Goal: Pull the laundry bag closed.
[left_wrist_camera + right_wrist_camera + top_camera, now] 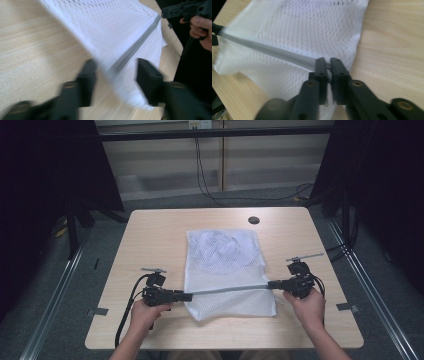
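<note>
Your hands come in from the bottom edge of the high view, one gripper in each, and between them runs the taut edge point(227, 290) of the white mesh bag point(225, 270), a thin grey line lifted just above the near half of the bag. Rest of the bag lies flat on the middle of the wooden table point(150, 240), long axis running away from you, far end rumpled. Your right gripper point(274, 284) has its jaws nearly together, pinched on the right end of that edge; the right gripper view shows white fabric squeezed between the two pads point(321, 67). Your left gripper point(187, 296) sits at the bag's left side, pointing right. Its jaws stand well apart in the left gripper view, with the stretched edge running down between them; view is motion-blurred, so I can't tell whether either pad touches the fabric. Same view shows your right hand point(202, 30) farther off with its gripper at the far end of the edge. Farther out: a dark round hole point(254, 220) near the table's far right corner, cables point(210, 190) on the grey floor beyond.
</note>
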The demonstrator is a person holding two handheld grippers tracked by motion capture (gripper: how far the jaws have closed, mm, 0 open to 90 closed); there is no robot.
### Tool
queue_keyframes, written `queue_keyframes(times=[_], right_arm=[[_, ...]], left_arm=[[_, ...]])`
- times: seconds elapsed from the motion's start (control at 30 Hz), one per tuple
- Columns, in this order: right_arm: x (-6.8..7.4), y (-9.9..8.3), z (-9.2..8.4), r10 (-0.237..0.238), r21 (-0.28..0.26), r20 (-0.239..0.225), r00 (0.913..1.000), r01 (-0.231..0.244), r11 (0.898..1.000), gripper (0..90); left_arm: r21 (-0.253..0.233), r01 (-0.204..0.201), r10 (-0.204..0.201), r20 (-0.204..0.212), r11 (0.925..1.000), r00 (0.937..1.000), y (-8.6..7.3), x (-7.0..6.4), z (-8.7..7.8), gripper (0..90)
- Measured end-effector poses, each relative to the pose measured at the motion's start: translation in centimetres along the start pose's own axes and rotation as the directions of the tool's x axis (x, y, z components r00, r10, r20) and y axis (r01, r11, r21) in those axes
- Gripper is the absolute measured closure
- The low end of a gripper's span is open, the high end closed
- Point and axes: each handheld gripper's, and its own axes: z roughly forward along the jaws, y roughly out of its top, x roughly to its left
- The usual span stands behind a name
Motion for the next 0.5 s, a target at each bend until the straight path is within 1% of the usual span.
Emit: queue_keyframes(times=[0.03, 0.07, 0.1, 0.13, 0.17, 0.2, 0.23, 0.27, 0.3, 0.33, 0.37, 0.4, 0.43, 0.47, 0.5], right_arm=[[0.0, 0.0, 0.0, 0.0, 0.0, 0.0, 1.0, 0.0, 1.0, 74.0], [0.0, 0.0, -0.1, 0.003, -0.005, 0.012, 0.9999, -0.003, 1.0, 62.4], [0.1, 0.0, -0.1, -0.004, -0.015, 0.012, 0.9999, 0.004, 1.0, 58.1], [0.2, 0.0, -0.2, -0.015, -0.03, 0.022, 0.9996, 0.016, 0.999, 52.2], [0.2, -0.1, -0.3, -0.03, -0.039, 0.028, 0.9992, 0.031, 0.999, 47.5], [0.3, -0.1, -0.3, -0.043, -0.054, 0.037, 0.9984, 0.045, 0.998, 41.7], [0.3, -0.1, -0.3, -0.043, -0.054, 0.037, 0.9984, 0.045, 0.998, 41.7], [0.4, -0.1, -0.4, -0.051, -0.062, 0.046, 0.9976, 0.054, 0.997, 38.6], [0.4, -0.2, -0.4, -0.055, -0.066, 0.044, 0.9975, 0.058, 0.996, 36.6], [0.4, -0.3, -0.5, -0.067, -0.078, 0.06, 0.996, 0.071, 0.994, 32.3], [0.4, -0.3, -0.5, -0.067, -0.078, 0.06, 0.996, 0.071, 0.994, 32.3], [0.3, -0.3, -0.6, -0.073, -0.089, 0.064, 0.9953, 0.079, 0.993, 30.6], [0.3, -0.4, -0.6, -0.074, -0.092, 0.072, 0.9947, 0.08, 0.993, 28.6], [0.1, -0.5, -0.8, -0.085, -0.097, 0.098, 0.9916, 0.094, 0.991, 23.6], [0.1, -0.5, -0.8, -0.085, -0.097, 0.098, 0.9916, 0.094, 0.991, 23.6]], left_arm=[[0.0, 0.0, 0.0, 0.0, 1.0, 1.0, 0.0, 0.0, 0.0, 32.8], [-0.004, -0.018, 0.018, -0.034, 0.9998, 0.9993, 0.2, -0.1, -0.1, 26.7], [-0.006, -0.024, 0.024, -0.053, 0.9997, 0.9983, 0.4, -0.3, -0.3, 22.4], [-0.001, -0.032, 0.032, -0.068, 0.9995, 0.9971, 0.5, -0.4, -0.4, 18.6], [-0.001, -0.032, 0.032, -0.068, 0.9995, 0.9971, 0.5, -0.4, -0.4, 15.3], [0.0, -0.043, 0.042, -0.09, 0.9991, 0.9951, 0.6, -0.6, -0.6, 13.4], [-0.012, -0.053, 0.051, -0.097, 0.9985, 0.994, 0.7, -0.7, -0.7, 13.4], [-0.017, -0.068, 0.066, -0.11, 0.9976, 0.9918, 0.7, -0.7, -0.8, 13.0], [-0.022, -0.078, 0.074, -0.127, 0.9967, 0.9891, 0.7, -0.8, -0.8, 12.2], [-0.023, -0.091, 0.087, -0.135, 0.9956, 0.987, 0.8, -0.9, -0.9, 11.1], [-0.028, -0.096, 0.091, -0.141, 0.995, 0.9857, 0.8, -0.9, -1.0, 11.1], [-0.033, -0.094, 0.088, -0.151, 0.995, 0.9845, 0.9, -0.9, -1.0, 10.9], [-0.028, -0.111, 0.105, -0.168, 0.9934, 0.9802, 0.9, -0.8, -1.1, 10.5], [-0.035, -0.128, 0.119, -0.194, 0.9911, 0.9738, 1.0, -0.8, -1.2, 10.3], [-0.035, -0.128, 0.119, -0.194, 0.9911, 0.9738, 1.0, -0.8, -1.2, 9.9]])
